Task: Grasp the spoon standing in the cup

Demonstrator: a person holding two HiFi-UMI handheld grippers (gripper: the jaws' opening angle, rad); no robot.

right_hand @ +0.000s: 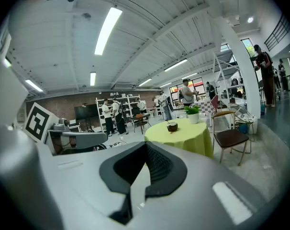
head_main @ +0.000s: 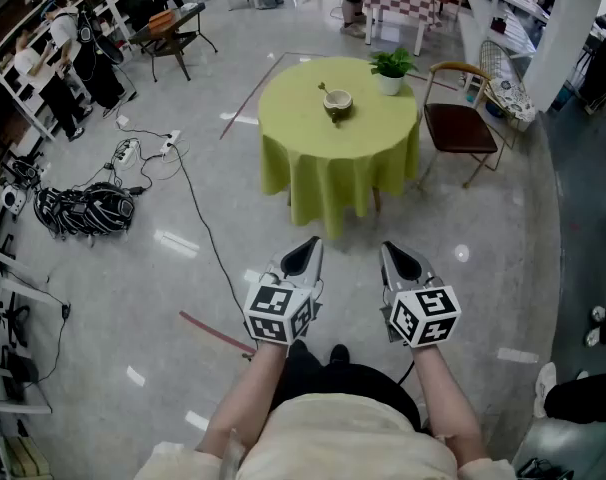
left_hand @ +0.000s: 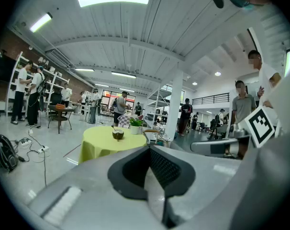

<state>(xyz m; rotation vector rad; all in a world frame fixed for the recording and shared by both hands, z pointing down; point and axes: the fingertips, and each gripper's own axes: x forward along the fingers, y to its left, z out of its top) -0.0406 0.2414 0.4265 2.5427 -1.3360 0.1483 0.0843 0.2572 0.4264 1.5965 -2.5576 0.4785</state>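
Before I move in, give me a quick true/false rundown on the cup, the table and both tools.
1. The cup sits on the round table. True.
2. The left tool holds the spoon. False: it is shut on nothing, well short of the table; the spoon stands in the cup.
3. A plant stands on the table. True.
4. The chair is left of the table. False: right of it in the head view.
5. The right tool is open. False: shut, empty.
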